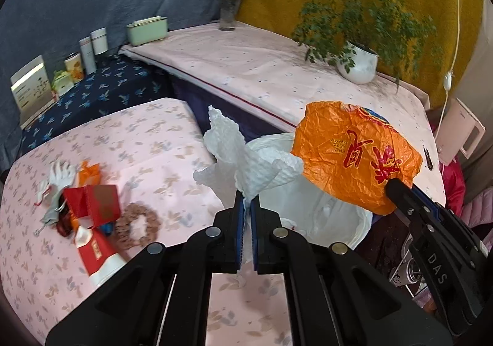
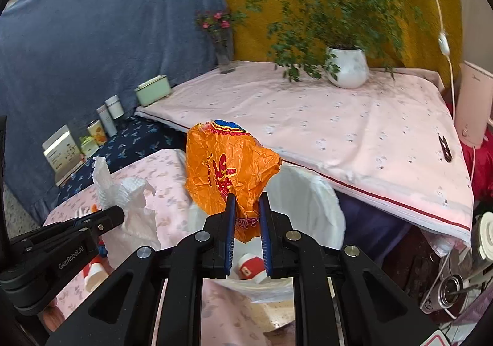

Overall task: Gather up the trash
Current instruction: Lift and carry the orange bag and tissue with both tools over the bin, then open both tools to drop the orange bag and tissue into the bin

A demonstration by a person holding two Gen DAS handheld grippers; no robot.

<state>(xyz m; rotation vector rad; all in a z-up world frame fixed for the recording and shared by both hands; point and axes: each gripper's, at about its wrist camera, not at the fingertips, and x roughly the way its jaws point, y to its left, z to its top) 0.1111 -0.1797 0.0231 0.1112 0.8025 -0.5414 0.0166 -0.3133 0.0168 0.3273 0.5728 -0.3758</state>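
Observation:
My left gripper is shut on a crumpled white paper towel and holds it beside the white-lined trash bin. My right gripper is shut on a crumpled orange plastic bag and holds it above the bin. The right gripper also shows in the left wrist view with the orange bag. The left gripper and towel show at the left of the right wrist view. A red-and-white paper cup lies inside the bin.
On the pink floral table lie a red box, a white glove, a brown scrunchie and a red-and-white cup. A higher pink table carries a potted plant and a flower vase.

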